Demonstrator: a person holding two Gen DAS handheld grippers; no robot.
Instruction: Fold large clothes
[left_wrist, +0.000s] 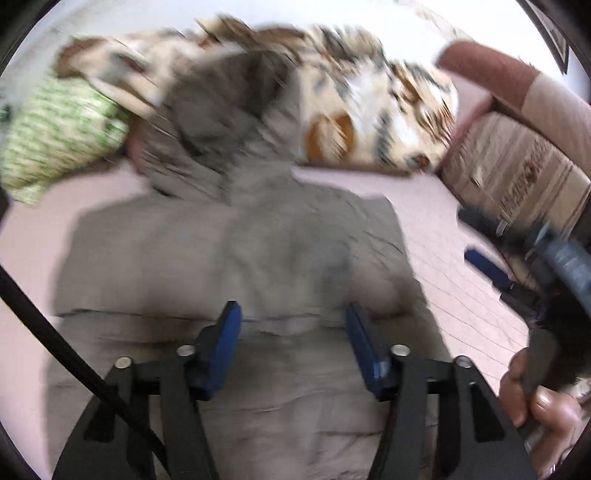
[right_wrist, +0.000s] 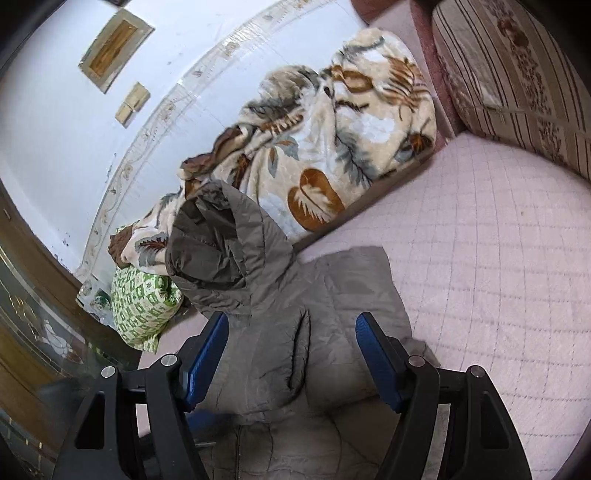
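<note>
Jacket (right_wrist: 295, 314), grey and quilted, lies across the pink bedspread (right_wrist: 498, 240) at centre frame, hood at upper left against a leaf-print blanket (right_wrist: 332, 129). Your left gripper (left_wrist: 293, 325) hovers over it, jaws parted and empty. Your right gripper (right_wrist: 291, 332) likewise stands wide, gripping nothing.

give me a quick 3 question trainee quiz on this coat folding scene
1. True or false: the right gripper is clamped on the grey hooded coat.
2. What lies under the coat? A) pink quilted bedcover B) wooden floor C) glass table
3. What does the coat's hood rest against?

Key
1. False: its jaws stand open, with the coat lying between them.
2. A, the pink quilted bedcover.
3. The leaf-patterned blanket.
</note>
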